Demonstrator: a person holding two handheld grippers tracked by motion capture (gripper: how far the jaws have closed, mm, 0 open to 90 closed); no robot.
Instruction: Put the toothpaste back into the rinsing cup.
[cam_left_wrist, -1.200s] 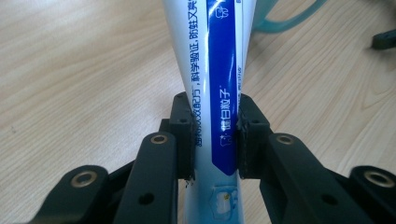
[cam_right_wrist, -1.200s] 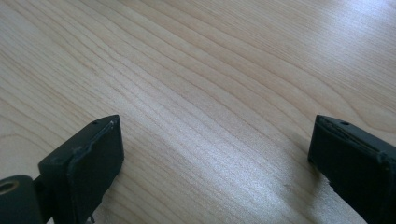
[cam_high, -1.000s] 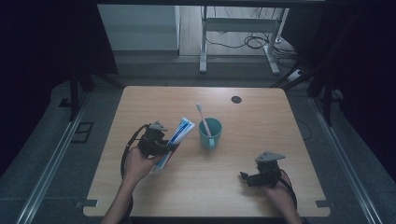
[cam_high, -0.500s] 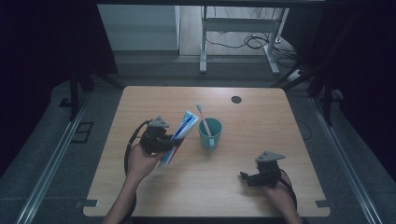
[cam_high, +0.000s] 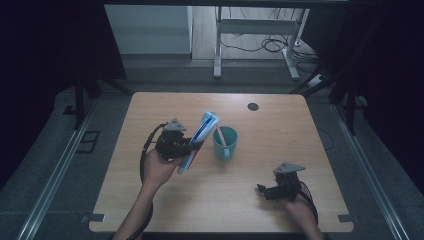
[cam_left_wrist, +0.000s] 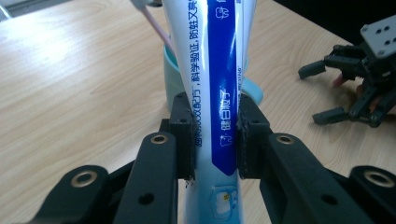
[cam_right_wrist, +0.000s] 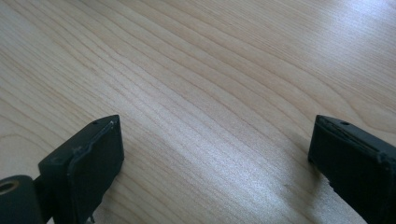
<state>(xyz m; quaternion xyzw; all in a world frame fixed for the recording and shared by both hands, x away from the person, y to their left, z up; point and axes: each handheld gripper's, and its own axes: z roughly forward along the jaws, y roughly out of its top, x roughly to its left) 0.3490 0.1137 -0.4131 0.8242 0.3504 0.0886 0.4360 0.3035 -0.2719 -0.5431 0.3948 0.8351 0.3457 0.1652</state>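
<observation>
A blue-and-white toothpaste tube is shown clamped between the pads of the left gripper, clear of the table and tilted, its upper end leaning toward the teal cup. In the left gripper view the tube is seen pinched at mid-length by both black pads, one on each flat side, with the cup directly behind it. A pink-handled toothbrush is stood in the cup, its handle resting against the rim.

The step in hand is judged to be the carrying of the tube toward the cup, where the toothbrush is already lodged. The next move would call for the tube to be brought over the cup's mouth, turned more nearly upright, and lowered beside the toothbrush before the jaws are parted; the brush could be knocked if the tube is brought in too flat.

The left hand is held raised above the table's left half, the forearm entering from the bottom edge, the gripper pointed toward the cup. The right gripper is rested low near the table's front right, well apart from the cup; its jaws are held wide apart over bare wood, with nothing between them.
</observation>
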